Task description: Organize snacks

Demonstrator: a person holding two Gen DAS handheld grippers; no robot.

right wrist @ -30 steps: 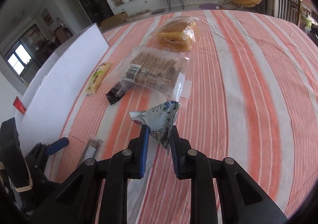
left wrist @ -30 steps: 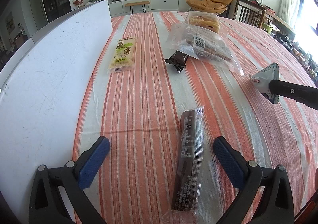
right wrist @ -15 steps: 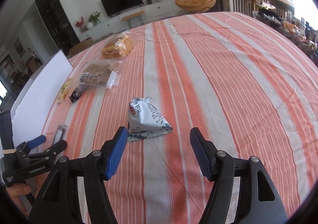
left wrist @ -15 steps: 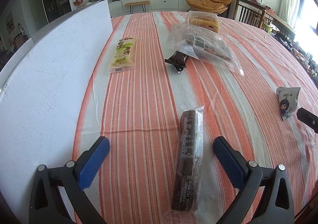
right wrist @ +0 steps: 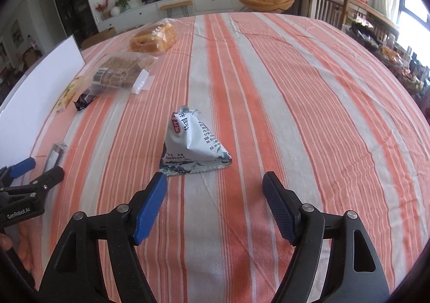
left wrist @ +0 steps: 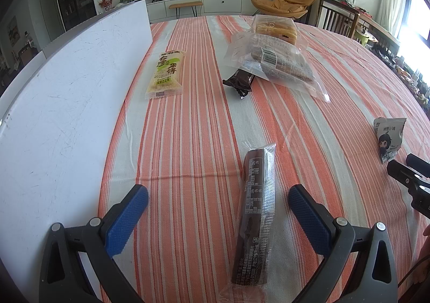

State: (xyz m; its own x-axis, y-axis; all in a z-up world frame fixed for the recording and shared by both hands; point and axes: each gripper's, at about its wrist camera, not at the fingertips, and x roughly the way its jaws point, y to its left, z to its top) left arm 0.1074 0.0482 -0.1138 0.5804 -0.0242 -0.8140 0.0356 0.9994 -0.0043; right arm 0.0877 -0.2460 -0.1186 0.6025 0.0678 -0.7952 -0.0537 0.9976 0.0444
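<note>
On the striped tablecloth [right wrist: 268, 88], right gripper [right wrist: 215, 198] jaws have just been opening, wide, nothing between them; white pyramid snack packet [right wrist: 192, 144] sits just ahead, peak tilted away, crimped base edge running crosswise; left gripper [left wrist: 217, 211] wide, loosely straddling chocolate bar pack [left wrist: 255, 211], long axis pointing away; risks: puffy packet could topple; bar's slick wrapper may slip.

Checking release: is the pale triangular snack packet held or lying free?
Free: pale triangular snack packet rests on the striped cloth, beyond the open right gripper.

Six snack packs [left wrist: 255, 218], two tools [right wrist: 215, 190]
</note>
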